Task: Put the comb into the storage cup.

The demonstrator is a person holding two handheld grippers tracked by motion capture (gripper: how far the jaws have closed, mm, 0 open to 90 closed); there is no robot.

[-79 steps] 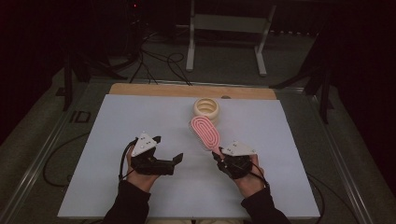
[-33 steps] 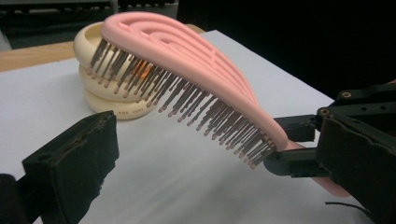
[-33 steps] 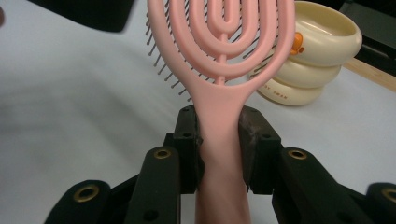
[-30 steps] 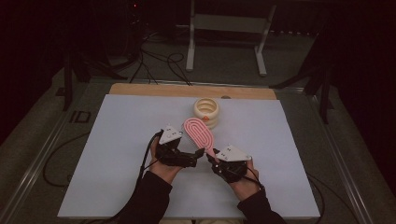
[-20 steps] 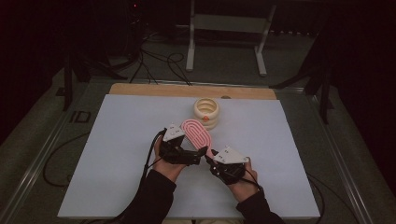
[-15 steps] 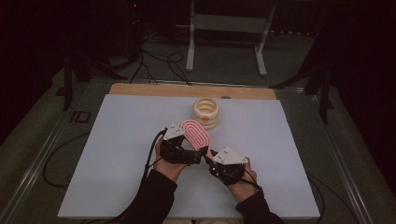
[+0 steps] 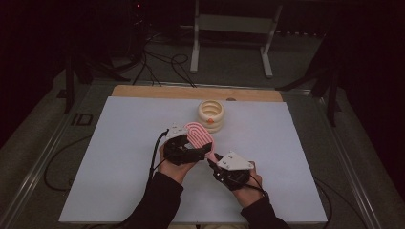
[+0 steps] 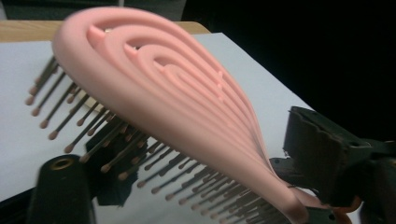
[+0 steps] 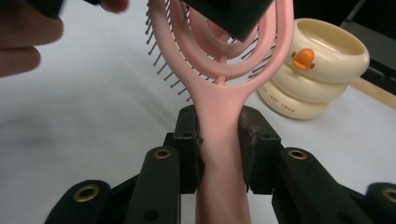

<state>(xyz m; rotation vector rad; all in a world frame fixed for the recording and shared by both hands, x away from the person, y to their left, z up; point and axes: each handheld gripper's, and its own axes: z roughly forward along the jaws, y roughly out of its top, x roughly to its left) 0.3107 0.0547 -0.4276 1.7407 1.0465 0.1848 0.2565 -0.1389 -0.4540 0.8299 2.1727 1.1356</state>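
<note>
Pink vented plastic hairbrush [image 7: 199, 139] held above the white table [image 7: 119, 157].
Right gripper [image 9: 218, 149] clamps its handle; left gripper [image 7: 203, 151], newly arrived, has just been closing around the head, contact unclear, suggesting a handover.

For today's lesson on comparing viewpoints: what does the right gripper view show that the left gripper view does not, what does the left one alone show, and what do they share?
Right gripper view alone: the right gripper with its pads clamped on the handle of the pink hairbrush, and the cream ringed container with an orange duck mark, standing behind.

Left gripper view alone: the brush's ridged back and its rows of ball-tipped bristles seen side on, with the left gripper closing around the head.

Both: the pink hairbrush and the white table.
</note>
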